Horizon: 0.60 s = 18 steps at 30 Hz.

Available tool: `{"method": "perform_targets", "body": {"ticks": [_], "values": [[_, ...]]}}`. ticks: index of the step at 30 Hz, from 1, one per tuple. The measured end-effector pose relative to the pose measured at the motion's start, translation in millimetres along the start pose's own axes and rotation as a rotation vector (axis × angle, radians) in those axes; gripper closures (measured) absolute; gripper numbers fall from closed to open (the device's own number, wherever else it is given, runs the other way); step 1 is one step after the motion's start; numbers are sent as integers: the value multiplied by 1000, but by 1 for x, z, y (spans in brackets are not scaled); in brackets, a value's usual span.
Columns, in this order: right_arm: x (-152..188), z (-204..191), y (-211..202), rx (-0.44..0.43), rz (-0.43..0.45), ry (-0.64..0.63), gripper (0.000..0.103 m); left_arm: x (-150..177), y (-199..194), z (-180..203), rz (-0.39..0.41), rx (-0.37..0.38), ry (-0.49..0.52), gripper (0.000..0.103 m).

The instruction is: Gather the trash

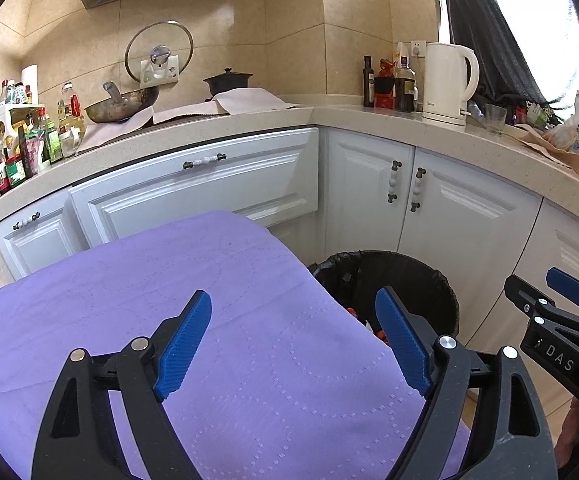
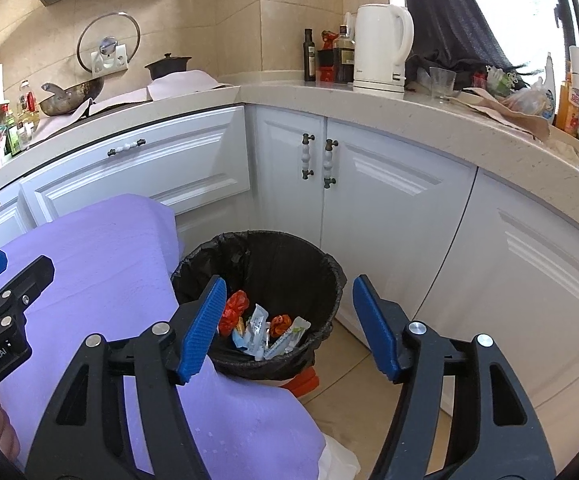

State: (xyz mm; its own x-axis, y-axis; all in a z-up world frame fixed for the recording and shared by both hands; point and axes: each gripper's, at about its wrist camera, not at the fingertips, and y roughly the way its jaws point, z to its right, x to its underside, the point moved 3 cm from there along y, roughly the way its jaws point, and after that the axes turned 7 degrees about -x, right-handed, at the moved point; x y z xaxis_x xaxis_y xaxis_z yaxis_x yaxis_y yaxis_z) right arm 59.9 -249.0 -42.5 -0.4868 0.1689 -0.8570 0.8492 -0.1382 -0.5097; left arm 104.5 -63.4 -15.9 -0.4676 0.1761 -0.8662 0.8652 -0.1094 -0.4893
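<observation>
A domestic kitchen corner: beige wall tiles, a speckled countertop (image 2: 369,104) running round white cabinets (image 2: 389,208), and a tiled floor. Reading from the left, a cluster of condiment bottles (image 1: 29,140) stands at the counter's end, followed by a wok (image 1: 123,106) and a dark lidded pot (image 1: 227,80) on the hob, then sauce bottles (image 2: 331,58), a white kettle (image 2: 381,46) and a clear cup (image 2: 442,82) toward the window. In the foreground a table under a purple cloth (image 1: 177,280) fills the left, its visible surface bare of litter. Immediately to its right, on the floor against the cabinets, stands the black-lined trash bin (image 2: 321,264), with wrappers (image 2: 265,328) lying at its bottom: red, orange and pale blue-white packets. The left gripper (image 1: 293,344) hangs over the cloth near the table's right edge, its blue fingers (image 1: 185,344) spread wide with nothing between them. The right gripper (image 2: 289,328) is poised above the bin's mouth, its fingers (image 2: 203,328) likewise apart and empty; the wrappers appear between them only in line of sight, well below in the bin. The collecting appears largely complete: trash rests in the bin, none is visible on the cloth, and neither gripper carries anything. Whether litter remains outside these views cannot be told.
</observation>
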Motion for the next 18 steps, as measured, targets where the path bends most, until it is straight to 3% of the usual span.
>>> {"method": "perform_targets", "body": {"ticks": [18], "values": [[0,0,-5,3,9,-6,39,4,-5,-3,2,1,-11,21]]}}
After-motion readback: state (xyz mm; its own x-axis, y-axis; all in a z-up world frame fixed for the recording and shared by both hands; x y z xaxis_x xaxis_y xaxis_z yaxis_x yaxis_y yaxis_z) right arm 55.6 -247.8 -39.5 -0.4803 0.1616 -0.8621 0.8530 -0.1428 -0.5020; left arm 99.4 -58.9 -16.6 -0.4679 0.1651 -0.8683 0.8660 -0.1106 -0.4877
